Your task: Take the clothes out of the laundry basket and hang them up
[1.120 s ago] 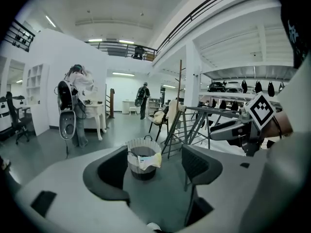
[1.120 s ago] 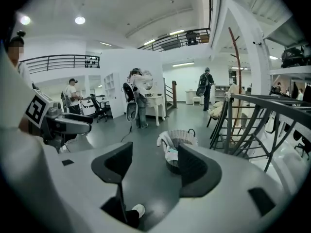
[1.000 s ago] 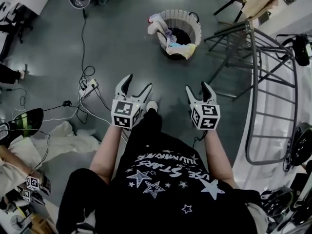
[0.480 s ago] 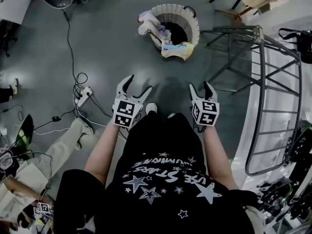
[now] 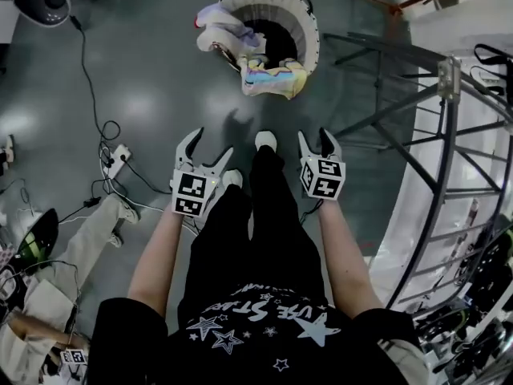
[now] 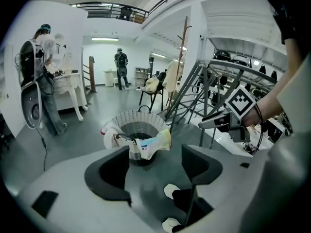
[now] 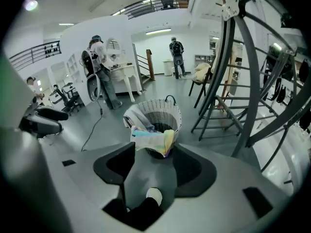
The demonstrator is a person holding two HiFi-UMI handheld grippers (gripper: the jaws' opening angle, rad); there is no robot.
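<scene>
A white woven laundry basket [image 5: 311, 24] stands on the grey floor ahead of me. A pastel garment [image 5: 272, 77] hangs over its near rim, and a white and pink one [image 5: 218, 24] over its left rim. Both grippers are held apart in front of the person's legs, short of the basket. My left gripper [image 5: 210, 144] is open and empty. My right gripper [image 5: 314, 137] is open too; its jaws have just been closing a little with nothing between them. The basket [image 6: 146, 118] and pastel garment [image 6: 156, 141] lie beyond the left jaws; the right gripper view shows that garment [image 7: 153, 140] too.
A metal drying rack [image 5: 417, 95] stands at the right, close to the basket. Cables and a power strip [image 5: 120, 152] lie on the floor at the left. Another person's legs [image 5: 96, 231] reach in at the left. People [image 6: 46, 81] stand by a white table in the background.
The person has stepped towards the basket, which now looks larger and nearer. Both grippers have come down and forward beside the legs. The right jaws look slightly narrower.
</scene>
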